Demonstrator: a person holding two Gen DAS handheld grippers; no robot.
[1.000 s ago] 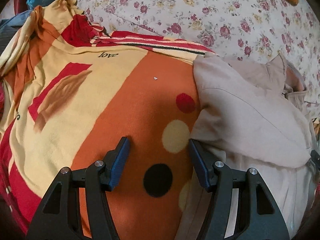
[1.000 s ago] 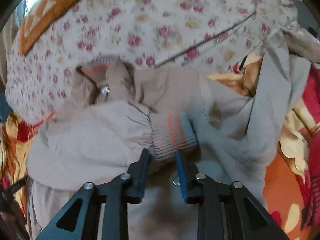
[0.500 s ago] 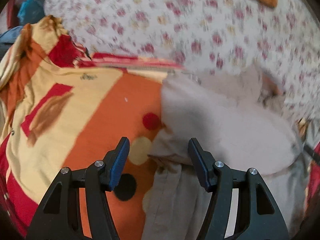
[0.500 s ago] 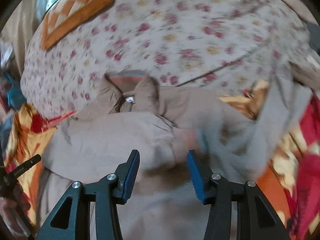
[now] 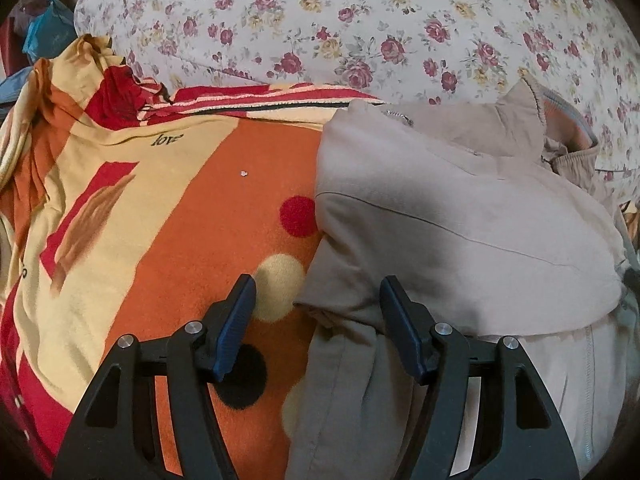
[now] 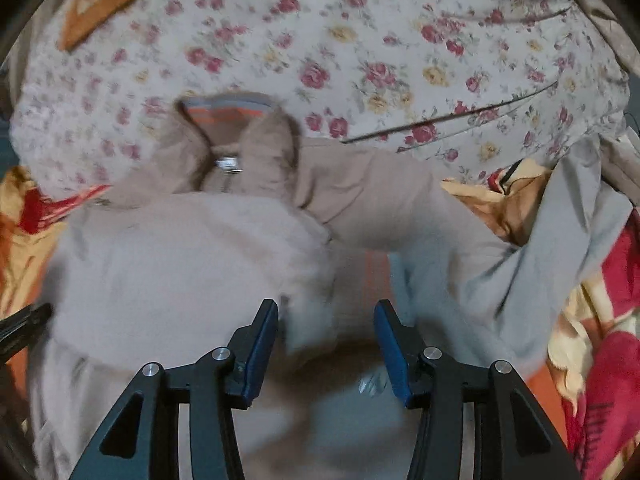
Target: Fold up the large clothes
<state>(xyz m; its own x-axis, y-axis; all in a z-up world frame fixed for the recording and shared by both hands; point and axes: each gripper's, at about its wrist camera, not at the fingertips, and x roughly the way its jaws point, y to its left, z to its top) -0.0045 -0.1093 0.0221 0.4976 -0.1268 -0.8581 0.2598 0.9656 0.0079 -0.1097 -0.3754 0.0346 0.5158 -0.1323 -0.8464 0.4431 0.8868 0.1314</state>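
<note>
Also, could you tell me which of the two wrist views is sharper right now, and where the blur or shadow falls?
Left wrist view: sharp; the blanket print reads crisply, and a soft shadow crosses the beige jacket. Right wrist view: motion-blurred, worst on the jacket sleeve and floral cover, though the right gripper itself stays crisp. Both views show fisheye bending and dark corners.

one beige zip jacket [image 5: 460, 216], one grey garment [image 6: 560, 240], one orange-yellow-red blanket [image 5: 168, 216] with three dots showing, one floral quilt [image 5: 360, 20], two grippers: left gripper [image 5: 316, 330], right gripper [image 6: 326, 344], jaws apart
</note>
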